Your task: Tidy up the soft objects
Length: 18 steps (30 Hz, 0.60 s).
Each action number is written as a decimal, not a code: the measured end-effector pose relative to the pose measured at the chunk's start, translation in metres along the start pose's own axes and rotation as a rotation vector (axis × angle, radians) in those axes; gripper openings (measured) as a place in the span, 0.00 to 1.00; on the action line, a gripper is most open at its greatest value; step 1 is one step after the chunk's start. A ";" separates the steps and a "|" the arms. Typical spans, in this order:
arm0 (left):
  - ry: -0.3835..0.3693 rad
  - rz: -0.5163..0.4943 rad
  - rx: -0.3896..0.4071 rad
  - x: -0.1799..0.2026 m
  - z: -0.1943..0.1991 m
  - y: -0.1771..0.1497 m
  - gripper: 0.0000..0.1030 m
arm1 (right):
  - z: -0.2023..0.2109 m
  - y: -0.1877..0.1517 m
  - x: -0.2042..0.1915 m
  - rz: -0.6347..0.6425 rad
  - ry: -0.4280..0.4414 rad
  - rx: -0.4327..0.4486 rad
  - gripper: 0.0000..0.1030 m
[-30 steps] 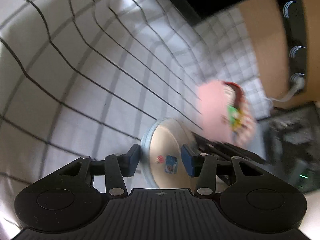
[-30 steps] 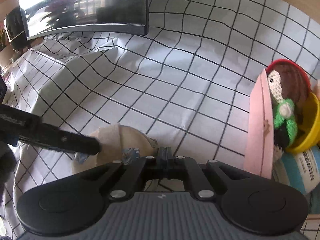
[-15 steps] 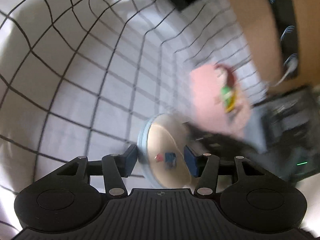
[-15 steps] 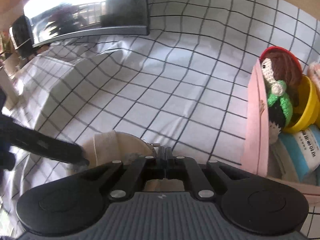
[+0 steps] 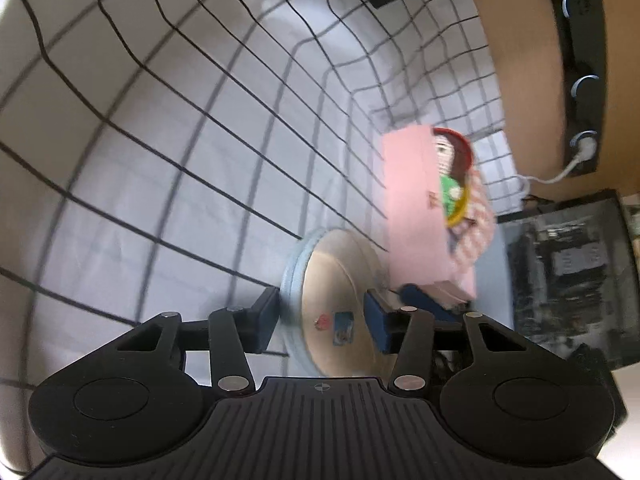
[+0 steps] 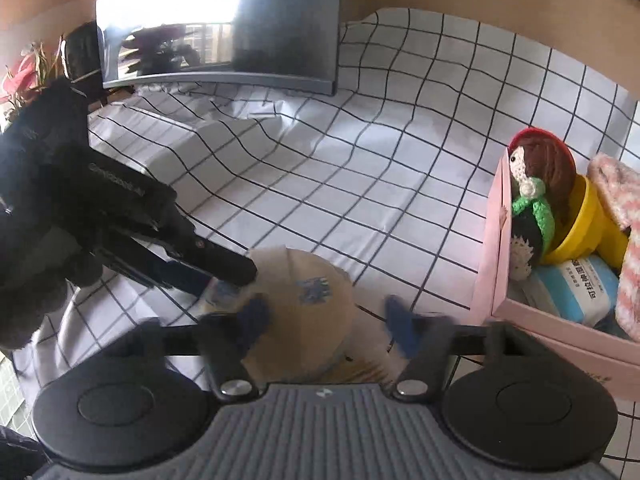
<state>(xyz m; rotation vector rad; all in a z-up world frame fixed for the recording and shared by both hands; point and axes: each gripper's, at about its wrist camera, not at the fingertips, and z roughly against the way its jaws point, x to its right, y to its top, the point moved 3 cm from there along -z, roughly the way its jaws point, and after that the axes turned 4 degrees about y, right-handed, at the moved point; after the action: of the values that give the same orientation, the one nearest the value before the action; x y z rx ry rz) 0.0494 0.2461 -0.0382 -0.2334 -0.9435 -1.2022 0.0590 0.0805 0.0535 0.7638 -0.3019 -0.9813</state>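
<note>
A beige soft hat with a light blue brim point(image 5: 336, 304) sits between the fingers of my left gripper point(image 5: 324, 322), which is shut on it. In the right wrist view the same hat point(image 6: 300, 304) lies low in front, with the left gripper point(image 6: 224, 268) holding its left edge. My right gripper point(image 6: 326, 322) is open, its blue pads on either side of the hat. A pink box point(image 6: 496, 248) at the right holds a crochet doll point(image 6: 536, 200), a yellow item, a blue packet and a pink knit; it also shows in the left wrist view point(image 5: 416, 216).
A white cloth with a black grid point(image 6: 320, 184) covers the table. A dark monitor point(image 6: 224, 28) stands at the back. A wooden wall and a black power strip point(image 5: 580, 64) are at the far right of the left wrist view.
My right gripper has opened; it was shut half a second ago. The left gripper still holds the hat, and its view has swung relative to the pink box.
</note>
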 end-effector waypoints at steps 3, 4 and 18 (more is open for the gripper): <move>-0.100 -0.035 -0.021 0.012 0.001 -0.007 0.42 | 0.009 0.003 0.003 -0.043 0.020 0.001 0.41; -0.122 -0.053 -0.027 0.018 0.001 -0.009 0.42 | 0.013 0.004 0.006 -0.066 0.027 0.006 0.41; 0.046 -0.310 0.096 0.120 -0.039 -0.003 0.47 | 0.047 -0.037 0.045 -0.171 -0.220 0.009 0.41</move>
<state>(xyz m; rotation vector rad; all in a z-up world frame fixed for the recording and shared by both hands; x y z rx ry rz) 0.0716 0.1385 0.0235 0.0193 -1.0195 -1.4344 0.0335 0.0098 0.0561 0.6987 -0.4370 -1.2295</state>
